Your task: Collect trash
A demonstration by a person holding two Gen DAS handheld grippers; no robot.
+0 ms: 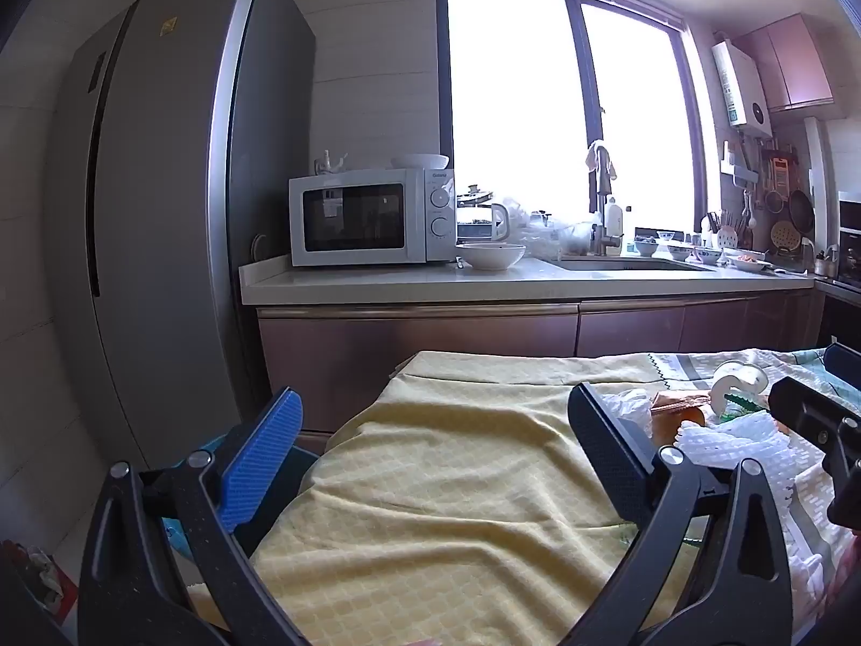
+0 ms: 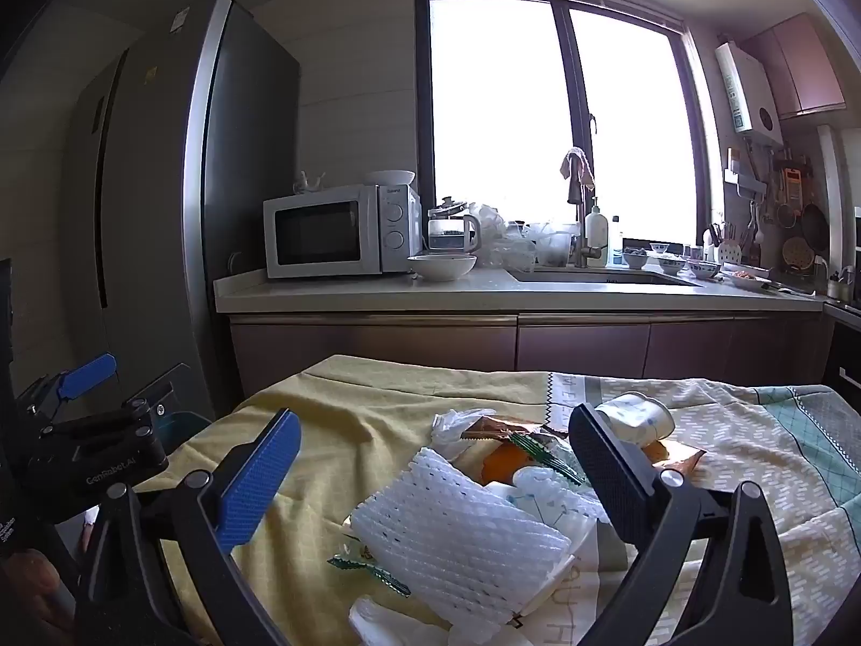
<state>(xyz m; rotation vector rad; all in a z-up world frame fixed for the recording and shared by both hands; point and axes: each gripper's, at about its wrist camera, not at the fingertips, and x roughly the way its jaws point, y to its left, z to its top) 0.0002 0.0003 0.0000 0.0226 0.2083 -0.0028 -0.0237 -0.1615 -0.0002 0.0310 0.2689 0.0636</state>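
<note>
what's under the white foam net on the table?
The white foam net lies on white paper or plastic packaging, with a green sawtooth-edged wrapper poking out at its near-left edge. An orange wrapper sits just behind it. Anything else beneath is covered.

The body of the left gripper (image 2: 97,452) bears the white mark "GenRobot.AI". The microwave (image 1: 371,218) carries a small brand word, seemingly "Galanz", above its dials. Large letters printed on the tablecloth (image 2: 570,608) include "H"; the remainder is illegible.
</note>
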